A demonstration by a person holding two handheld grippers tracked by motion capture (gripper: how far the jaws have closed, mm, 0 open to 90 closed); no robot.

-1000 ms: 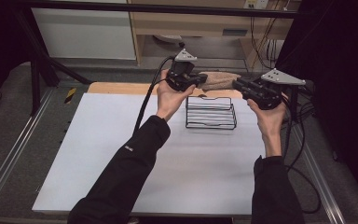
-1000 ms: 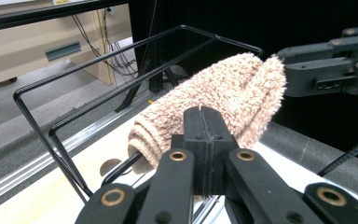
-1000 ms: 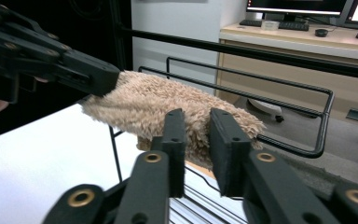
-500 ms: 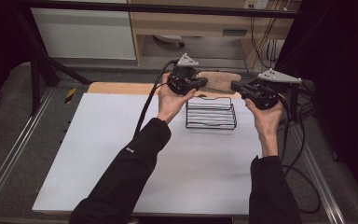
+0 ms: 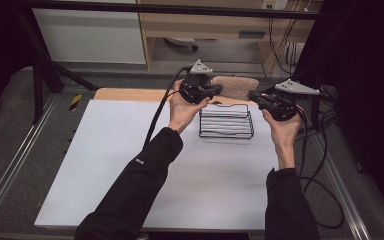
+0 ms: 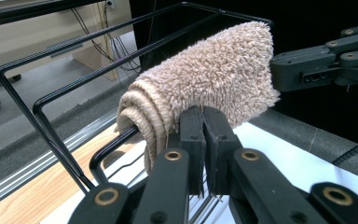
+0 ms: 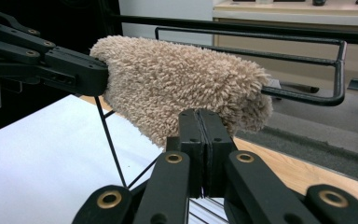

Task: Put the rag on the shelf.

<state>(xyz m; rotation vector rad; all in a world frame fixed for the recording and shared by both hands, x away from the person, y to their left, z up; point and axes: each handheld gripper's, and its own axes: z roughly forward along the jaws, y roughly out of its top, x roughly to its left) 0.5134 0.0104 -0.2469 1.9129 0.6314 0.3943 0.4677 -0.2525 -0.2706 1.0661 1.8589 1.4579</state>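
A rolled beige shaggy towel (image 5: 236,87) (image 6: 214,70) (image 7: 177,79) hangs over the far side of a black wire rack (image 5: 226,125), with one of the rack's rails (image 7: 307,98) running out of its end. My left gripper (image 5: 219,90) (image 6: 204,135) is shut on the towel's left end, at its lower edge. My right gripper (image 5: 254,96) (image 7: 200,135) is shut on the other end, its jaws pressed together under the pile. Each gripper faces the other across the roll: the left gripper (image 7: 88,74) shows at its far end in the right gripper view, the right gripper (image 6: 279,72) in the left gripper view.
The rack stands at the back of a white board (image 5: 105,165) that lies on a wooden tabletop (image 5: 125,94). Black cables (image 5: 325,165) trail off the right edge. A small yellow item (image 5: 75,101) lies left of the board. Metal rails frame the table.
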